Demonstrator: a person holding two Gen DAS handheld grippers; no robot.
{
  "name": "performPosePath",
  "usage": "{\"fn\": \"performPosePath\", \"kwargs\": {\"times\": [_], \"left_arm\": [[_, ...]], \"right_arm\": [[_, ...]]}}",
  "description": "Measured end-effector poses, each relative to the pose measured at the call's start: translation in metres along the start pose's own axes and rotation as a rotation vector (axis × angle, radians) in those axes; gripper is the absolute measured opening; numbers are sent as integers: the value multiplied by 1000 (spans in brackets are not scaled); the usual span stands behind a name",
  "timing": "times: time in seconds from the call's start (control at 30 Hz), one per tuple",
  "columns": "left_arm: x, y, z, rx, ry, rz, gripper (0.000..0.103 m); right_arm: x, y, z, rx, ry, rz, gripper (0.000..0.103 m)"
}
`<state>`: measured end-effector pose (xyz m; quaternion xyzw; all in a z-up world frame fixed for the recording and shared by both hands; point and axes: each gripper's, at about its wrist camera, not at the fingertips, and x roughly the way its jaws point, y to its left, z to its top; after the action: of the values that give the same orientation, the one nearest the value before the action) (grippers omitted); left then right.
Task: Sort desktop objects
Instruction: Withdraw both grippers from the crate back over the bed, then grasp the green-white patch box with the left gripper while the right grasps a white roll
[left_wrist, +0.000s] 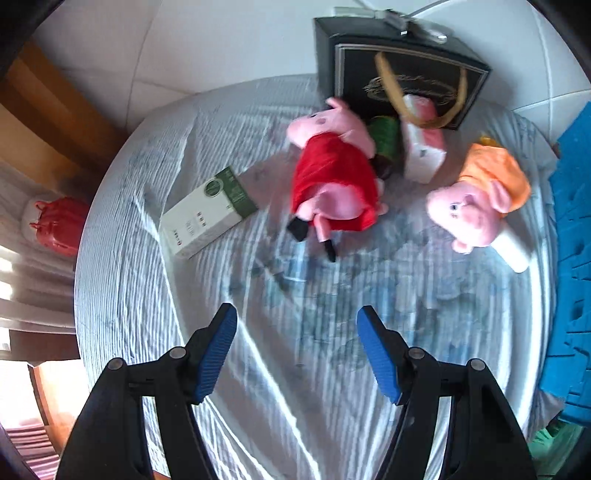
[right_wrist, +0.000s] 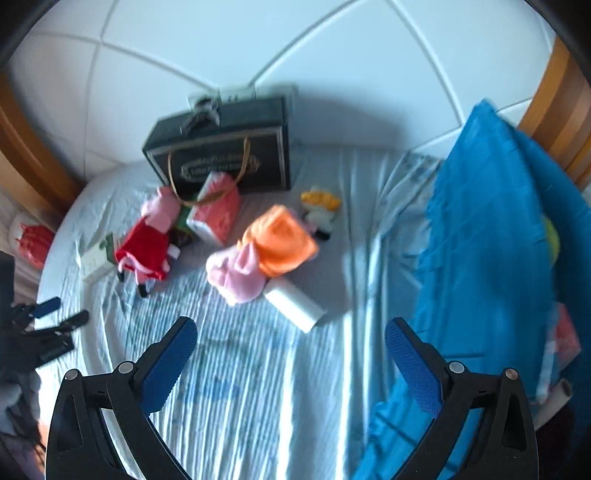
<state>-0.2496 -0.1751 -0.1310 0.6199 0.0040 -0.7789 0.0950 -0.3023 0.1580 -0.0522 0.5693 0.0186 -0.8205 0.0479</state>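
**Both grippers poised over the bed, nothing picked yet**

Left wrist view: the left gripper (left_wrist: 296, 345) stands partly open with nothing between its blue pads, pointing steeply down at the striped sheet (left_wrist: 155, 302). At 12 o'clock lies the plush pig in the red dress (left_wrist: 334, 177), against a green can (left_wrist: 386, 142) and a pink-and-white tissue pack (left_wrist: 423, 147). A black gift bag (left_wrist: 402, 70) stands behind; probably the sorting container. At 10 o'clock lies a white-and-green box (left_wrist: 208, 216); at 2 o'clock, the plush pig in orange (left_wrist: 480, 199).

Right wrist view: the right gripper (right_wrist: 291, 341) gapes wide and empty. The orange pig (right_wrist: 258, 258) is at 12 o'clock, touching a white cylinder (right_wrist: 295, 304). A blue cloth (right_wrist: 491, 240) lies at 3 o'clock. Objects lie scattered, so sorting appears unstarted.
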Motion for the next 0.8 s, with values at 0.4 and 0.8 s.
{"fn": "performPosePath", "kwargs": {"times": [0.4,0.8], "left_arm": [[105,115,44,8,63,27,67],[178,120,107,240,70,-88,69]], "right_arm": [[133,3,-13,82,160,-44,103],[213,25,11,-228,317,-56,103]]}}
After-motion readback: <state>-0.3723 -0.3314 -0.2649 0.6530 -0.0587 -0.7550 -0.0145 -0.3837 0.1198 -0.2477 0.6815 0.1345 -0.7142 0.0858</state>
